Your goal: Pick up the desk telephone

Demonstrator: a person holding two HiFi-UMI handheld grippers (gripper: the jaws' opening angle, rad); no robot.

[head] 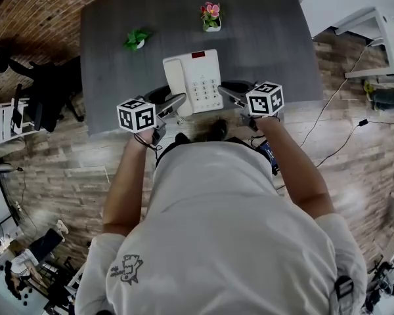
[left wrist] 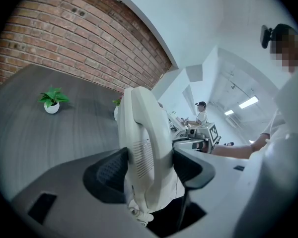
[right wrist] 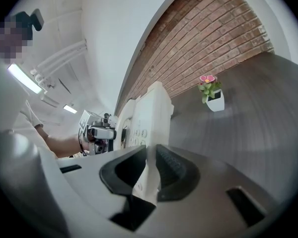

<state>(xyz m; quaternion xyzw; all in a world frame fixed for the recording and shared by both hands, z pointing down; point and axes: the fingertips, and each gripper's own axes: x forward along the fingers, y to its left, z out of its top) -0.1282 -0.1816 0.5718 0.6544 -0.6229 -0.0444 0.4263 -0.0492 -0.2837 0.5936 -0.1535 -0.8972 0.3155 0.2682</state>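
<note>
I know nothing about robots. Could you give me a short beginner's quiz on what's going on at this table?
1. True or false: both the left gripper and the right gripper are clamped on the white plastic desk telephone.
2. Which part does the left gripper clamp? A) the handset side B) the keypad C) the red display
3. Fill in: the small white pot on the dark grey table holds ____ flowers.
Key: 1 true; 2 A; 3 pink.
</note>
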